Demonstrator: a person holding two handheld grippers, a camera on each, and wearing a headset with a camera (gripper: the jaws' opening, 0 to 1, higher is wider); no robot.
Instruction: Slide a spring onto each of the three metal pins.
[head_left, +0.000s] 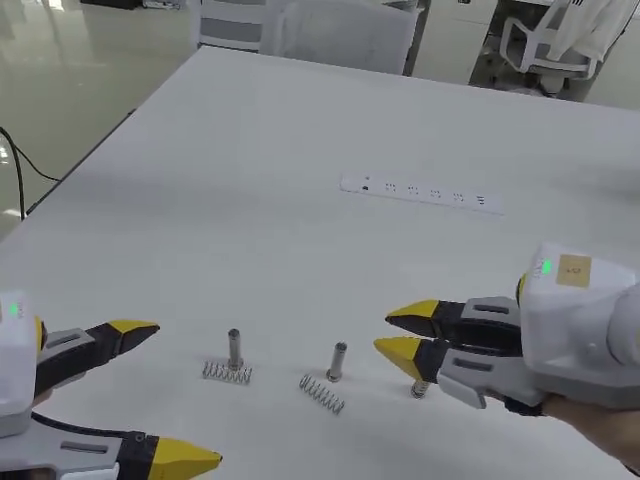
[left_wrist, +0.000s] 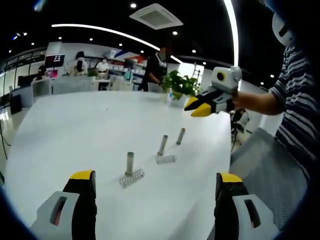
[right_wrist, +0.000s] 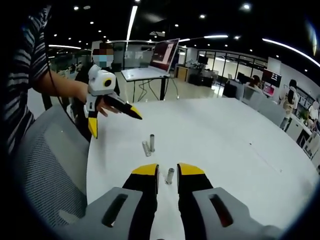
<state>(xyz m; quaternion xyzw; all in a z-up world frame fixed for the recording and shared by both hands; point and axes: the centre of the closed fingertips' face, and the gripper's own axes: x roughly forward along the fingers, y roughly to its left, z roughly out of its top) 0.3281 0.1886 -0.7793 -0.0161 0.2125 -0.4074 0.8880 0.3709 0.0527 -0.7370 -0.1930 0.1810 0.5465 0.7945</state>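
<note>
Three short, upright, silver-grey metal pins are standing in a row on the white worktop (head_left: 300, 150). The middle pin (head_left: 338, 360) is serving as the reference here. The left-side pin (head_left: 234, 348) is standing well apart from it, towards the left claw (head_left: 160, 393). The right-side pin (head_left: 419, 388) is standing on the opposite side, partly covered by the right claw (head_left: 405, 334).

A small coiled steel-wire spring, the first spring (head_left: 321, 393), is lying on its side just beside the foot of the middle pin, towards the operator. The second spring (head_left: 227, 373) is lying at the foot of the left-side pin. A third spring cannot be made out.

The yellow-tipped left claw is gaping wide and holding nothing. The right claw's jaws are standing only narrowly apart, with nothing visibly between them. In the right gripper view, the right-side pin (right_wrist: 170, 175) is showing in line with that gap.

The springs are likely behaving as very light, thin and compliant parts, prone to rolling and flicking away. A light pinch across the coils near one end is advisable, leaving the bore open for the pin. Hard pressure is risking crushed coils. Whether the pins are fixed or free-standing cannot be told.
</note>
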